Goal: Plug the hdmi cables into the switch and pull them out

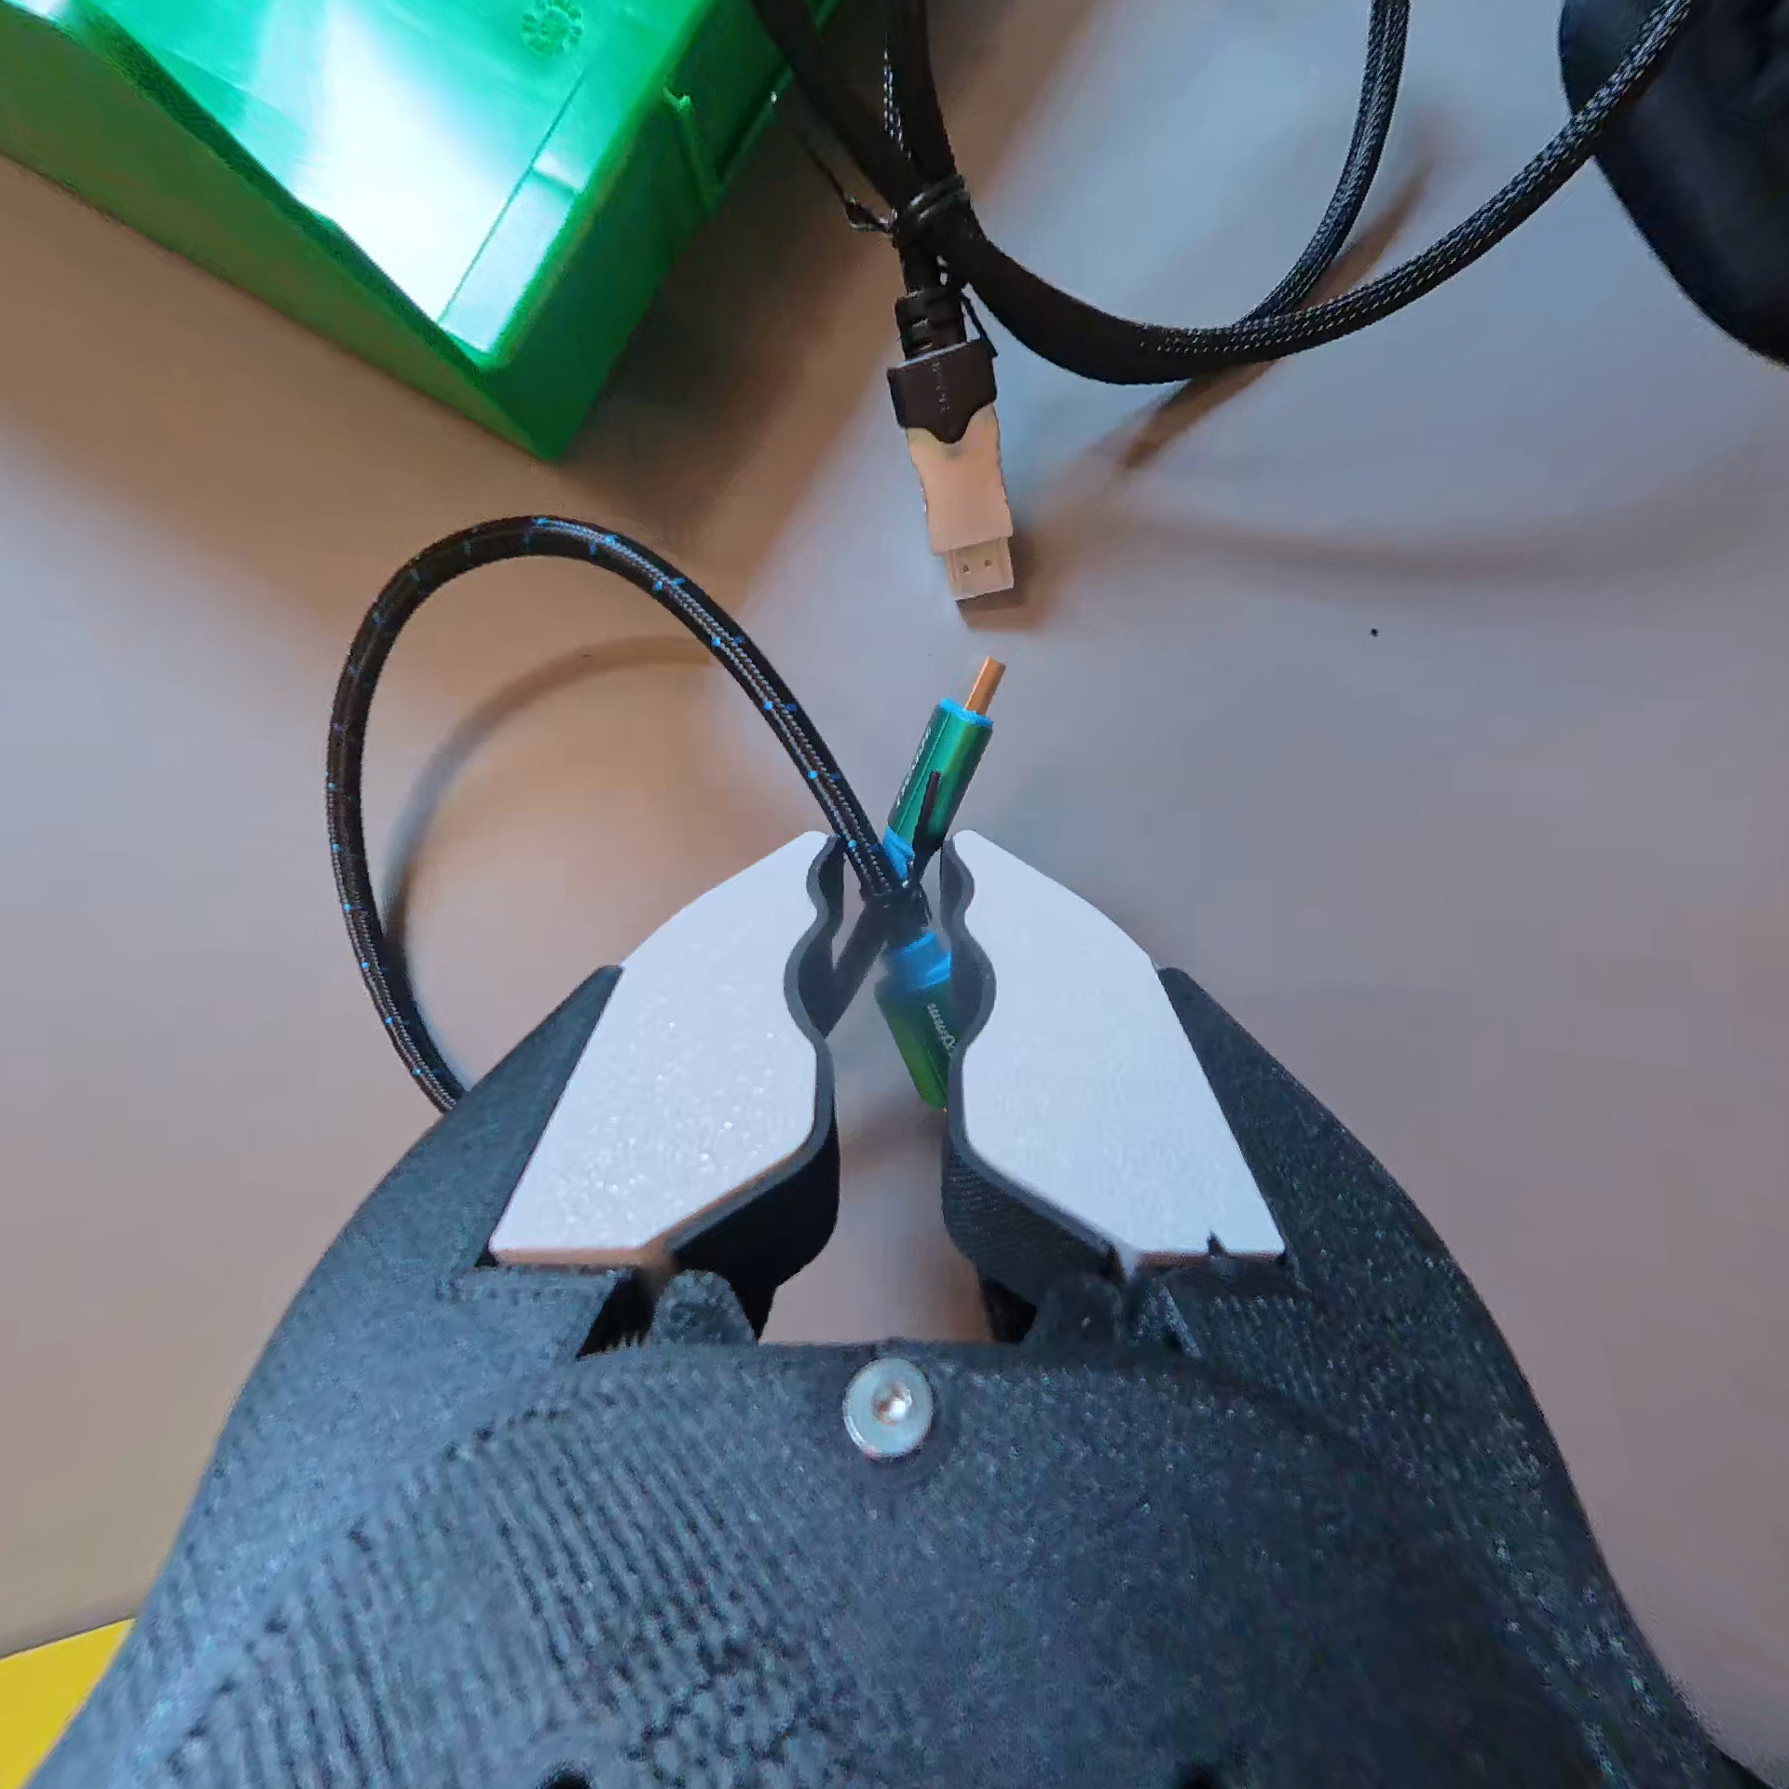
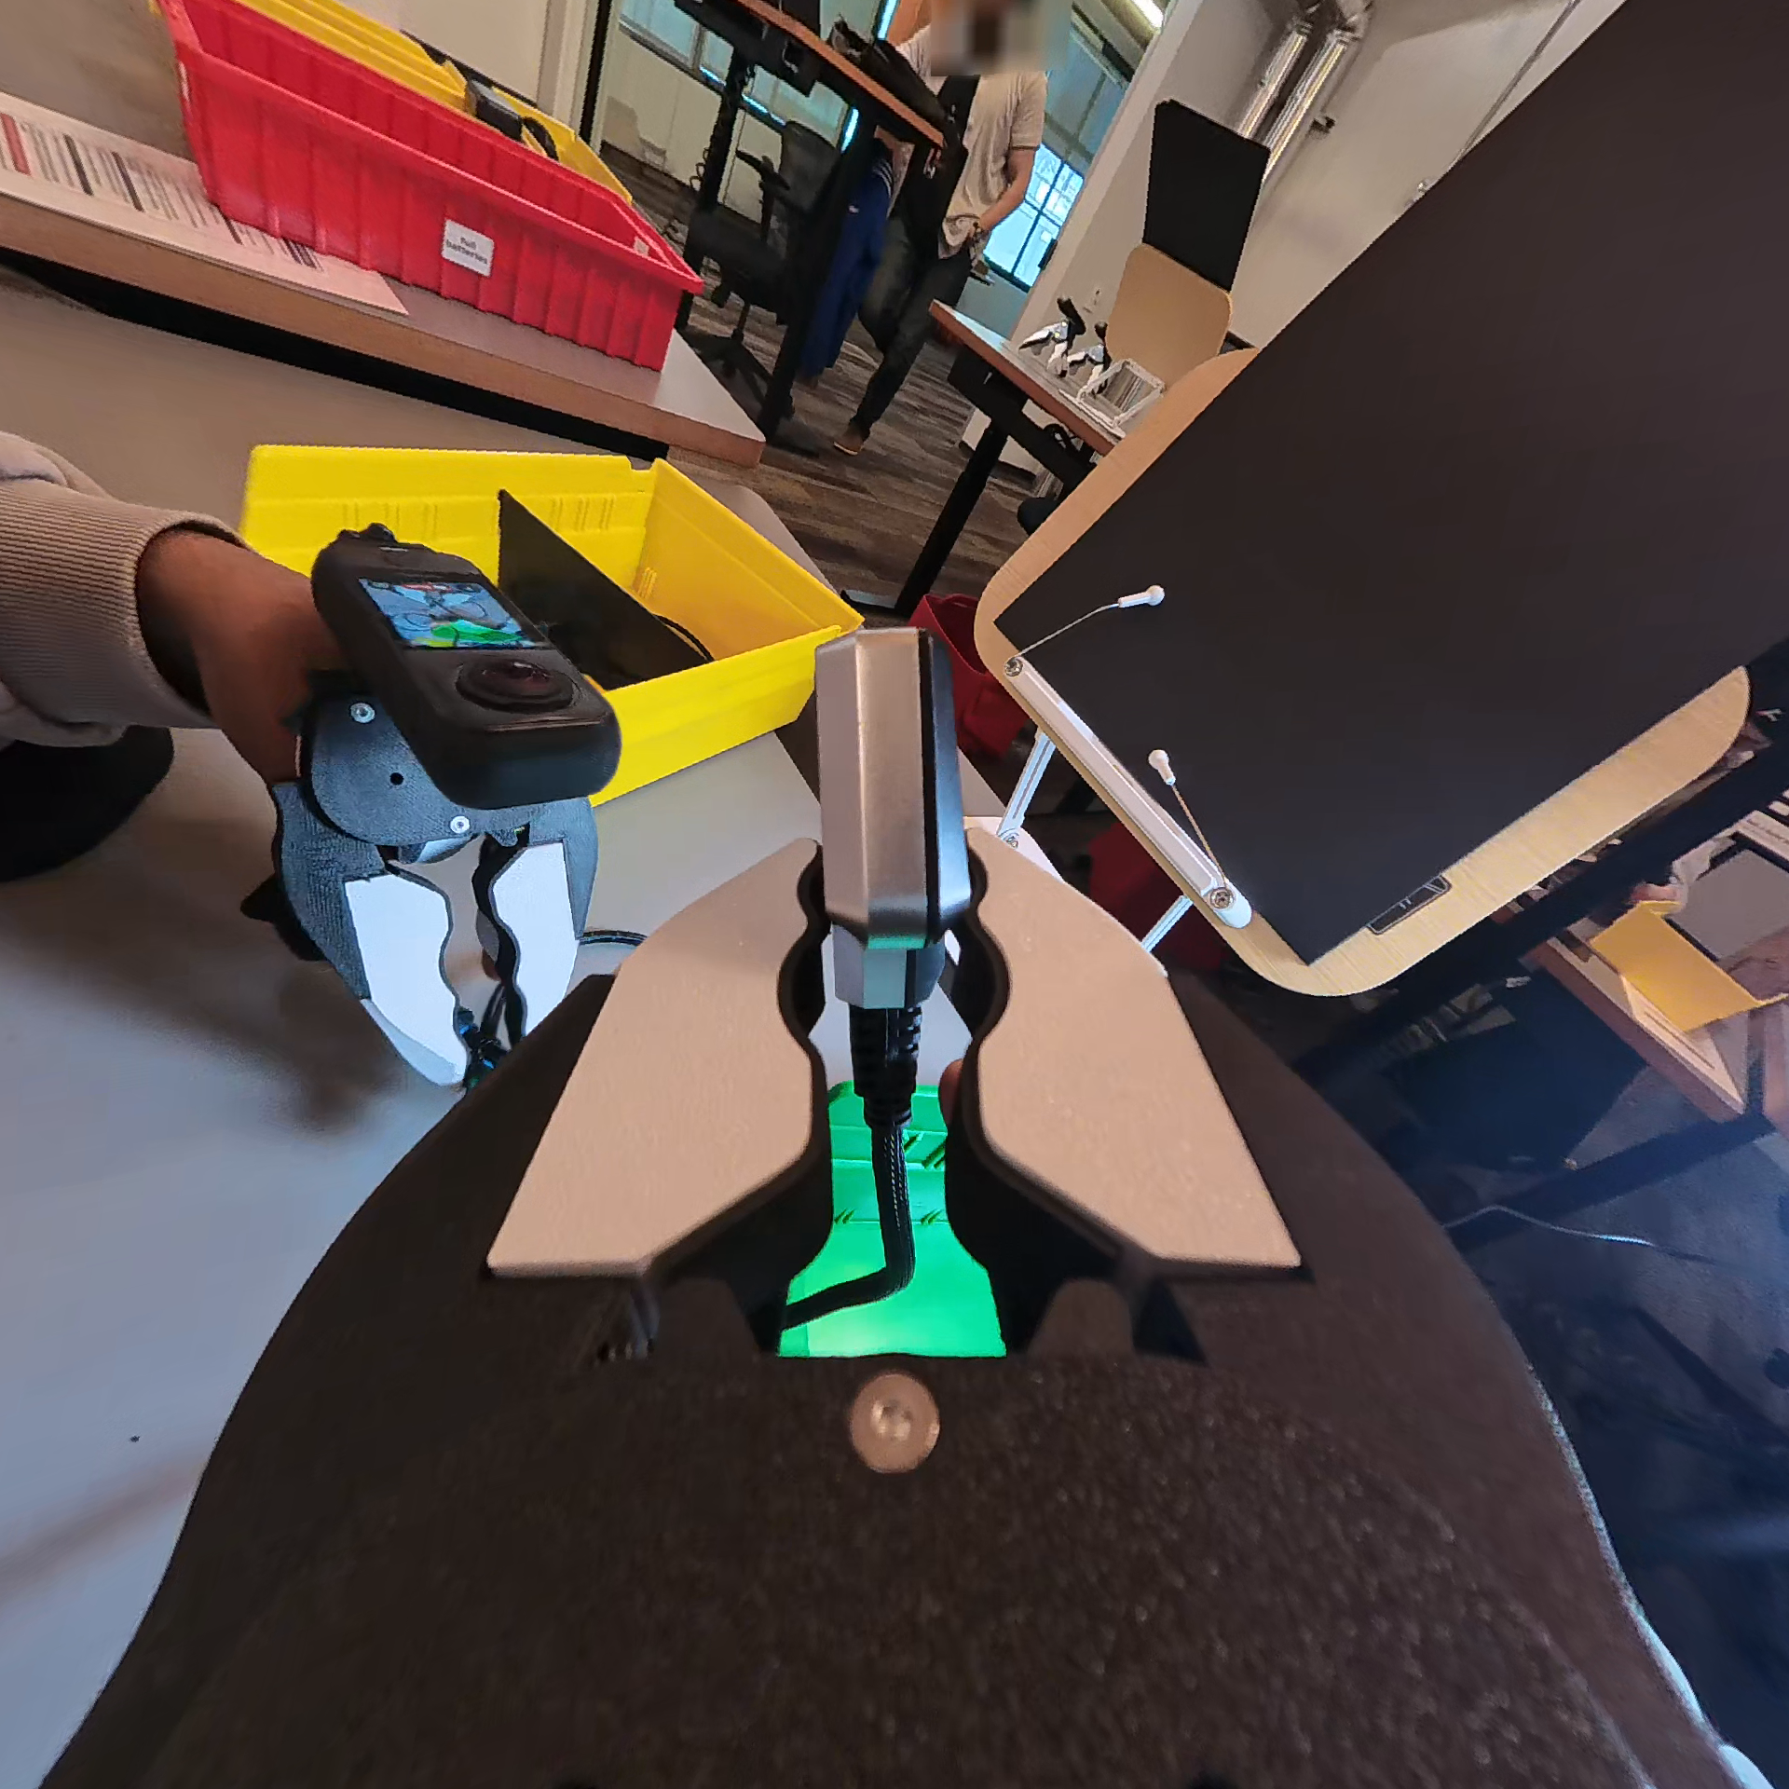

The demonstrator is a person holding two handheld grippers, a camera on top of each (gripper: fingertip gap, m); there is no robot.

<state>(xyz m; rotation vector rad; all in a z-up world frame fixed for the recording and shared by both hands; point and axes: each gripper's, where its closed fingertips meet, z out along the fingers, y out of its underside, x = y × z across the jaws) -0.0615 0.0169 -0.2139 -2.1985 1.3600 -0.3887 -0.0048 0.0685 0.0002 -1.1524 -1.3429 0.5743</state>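
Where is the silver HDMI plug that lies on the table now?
In the left wrist view, the silver HDMI plug lies on the table, right of the green box, just beyond the left claw.

A green bin [image 1: 387, 184] on the table; yellow bin [image 2: 716, 581], red bin [image 2: 407, 203], dark-topped desk [image 2: 1452, 542] beyond.

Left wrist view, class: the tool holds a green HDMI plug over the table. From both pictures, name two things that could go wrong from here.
1. The left tool pinches the green plug and its own looped cable together, with the plug tilted, so it may slip or meet a port askew.
2. The right tool holds the grey switch up off the table with its cable bent below, so pushing a plug in could twist it in the grip.
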